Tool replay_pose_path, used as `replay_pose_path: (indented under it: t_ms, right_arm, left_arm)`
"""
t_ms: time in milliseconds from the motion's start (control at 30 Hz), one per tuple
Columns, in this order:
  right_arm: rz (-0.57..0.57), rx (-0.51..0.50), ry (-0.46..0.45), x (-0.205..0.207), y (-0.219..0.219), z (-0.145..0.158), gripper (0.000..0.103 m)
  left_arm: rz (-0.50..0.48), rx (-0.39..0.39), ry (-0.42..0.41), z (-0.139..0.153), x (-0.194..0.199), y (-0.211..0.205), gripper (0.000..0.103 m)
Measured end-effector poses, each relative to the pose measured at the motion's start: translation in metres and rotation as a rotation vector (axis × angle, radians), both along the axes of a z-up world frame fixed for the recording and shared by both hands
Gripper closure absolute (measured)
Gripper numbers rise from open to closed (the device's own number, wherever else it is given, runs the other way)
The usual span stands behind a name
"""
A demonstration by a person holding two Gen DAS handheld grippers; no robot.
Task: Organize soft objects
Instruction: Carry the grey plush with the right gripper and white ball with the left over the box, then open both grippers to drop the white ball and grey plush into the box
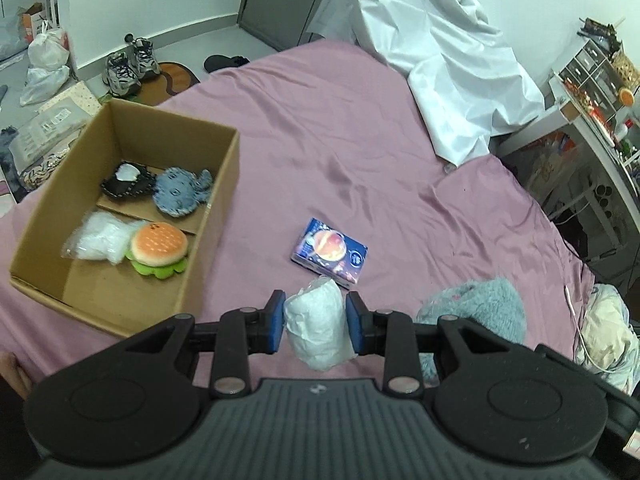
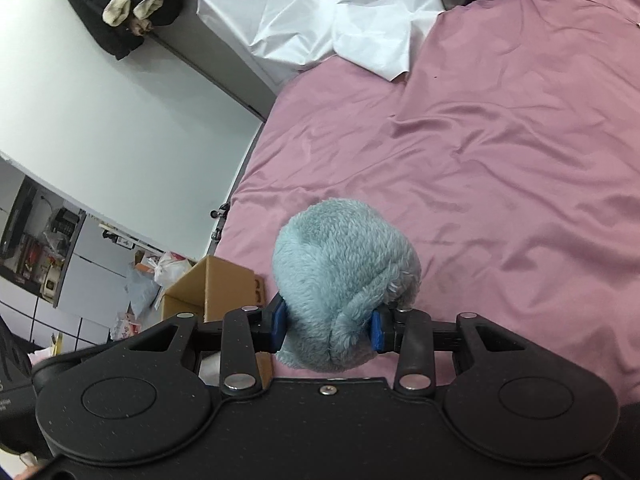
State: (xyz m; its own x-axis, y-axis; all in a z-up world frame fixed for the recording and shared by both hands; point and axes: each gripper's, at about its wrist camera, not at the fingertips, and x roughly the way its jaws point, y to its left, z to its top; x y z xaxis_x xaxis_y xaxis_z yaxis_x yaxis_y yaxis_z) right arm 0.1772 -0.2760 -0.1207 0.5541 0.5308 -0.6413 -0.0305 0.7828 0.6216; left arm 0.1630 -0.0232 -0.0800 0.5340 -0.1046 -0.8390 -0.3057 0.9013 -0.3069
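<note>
My left gripper [image 1: 315, 320] is shut on a white soft bundle in clear wrap [image 1: 318, 324], held above the pink bed to the right of an open cardboard box [image 1: 224, 184]. The box holds a plush burger [image 1: 159, 249], a white bagged item [image 1: 98, 240], a blue denim fish [image 1: 180, 191] and a black stitched toy [image 1: 126, 184]. My right gripper [image 2: 330, 330] is shut on a fluffy light-blue plush [image 2: 344, 276] above the bed; that plush also shows in the left wrist view [image 1: 480, 308]. The box corner shows in the right wrist view [image 2: 216, 284].
A small blue printed carton [image 1: 329, 249] lies on the pink sheet [image 1: 340, 140] just beyond my left gripper. A white crumpled sheet [image 1: 452, 68] covers the bed's far side. Shoes [image 1: 128, 64] and bags lie on the floor. Cluttered shelves [image 1: 592, 92] stand at right.
</note>
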Motion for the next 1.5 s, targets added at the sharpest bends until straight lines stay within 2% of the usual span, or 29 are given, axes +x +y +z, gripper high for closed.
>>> replay_pose_path:
  t_ms: [600, 1167, 1500]
  right_arm:
    - [0.062, -0.014, -0.059, -0.014, 0.054, 0.027, 0.065]
    - [0.14, -0.048, -0.104, -0.018, 0.116, 0.049, 0.065]
    - [0.201, -0.078, -0.113, -0.015, 0.163, 0.056, 0.064]
  left_arm:
    - [0.085, -0.023, -0.037, 0.012, -0.022, 0.063, 0.072]
    - [0.222, -0.031, -0.025, 0.006, -0.037, 0.146, 0.072]
    - [0.261, -0.032, 0.004, -0.002, -0.041, 0.174, 0.07]
